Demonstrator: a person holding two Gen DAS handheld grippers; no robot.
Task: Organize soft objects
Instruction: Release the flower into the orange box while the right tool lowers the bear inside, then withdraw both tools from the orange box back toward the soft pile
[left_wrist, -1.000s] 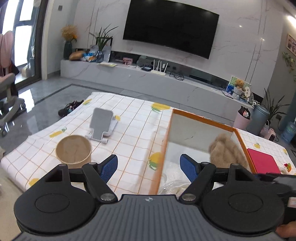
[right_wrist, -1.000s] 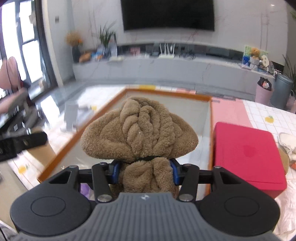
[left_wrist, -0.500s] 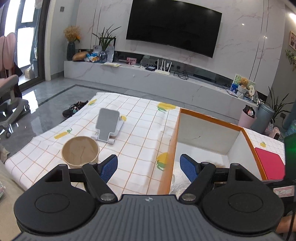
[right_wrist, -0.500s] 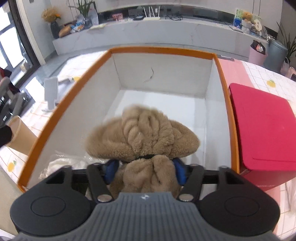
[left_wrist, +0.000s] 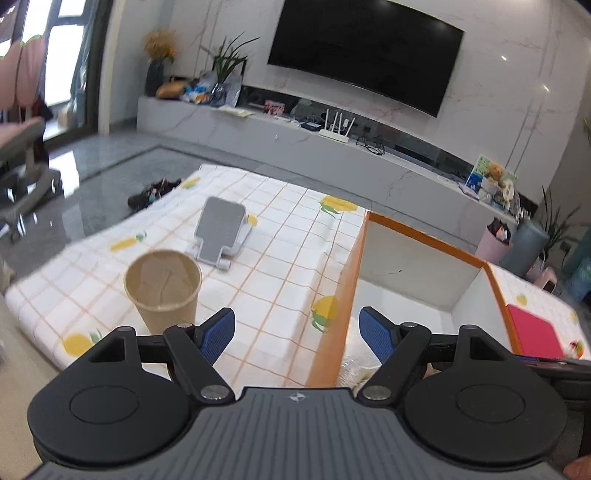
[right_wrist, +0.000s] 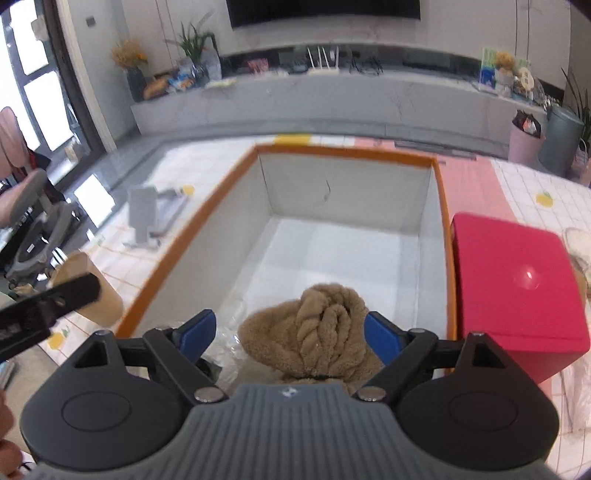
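A fluffy brown plush toy (right_wrist: 317, 332) lies in the near end of the orange-rimmed white box (right_wrist: 166, 258), beside crinkled clear plastic (right_wrist: 229, 339). My right gripper (right_wrist: 288, 334) hangs just above it, its jaws opening, blue pads apart from the toy, which sits between them unheld. In the left wrist view my left gripper (left_wrist: 297, 334) stands open and empty over the box's left wall (left_wrist: 343, 295). The toy is hidden there.
A brown paper cup (left_wrist: 162, 288) and a grey phone stand (left_wrist: 221, 232) sit on the checked tablecloth left of the box. A red box (right_wrist: 517, 288) stands against the box's right side. Beyond the table are the floor and a TV bench.
The right gripper carried the plush toy down into the box, then its jaws spread and let it go; the toy now rests inside. The left gripper stayed open and hardly moved.
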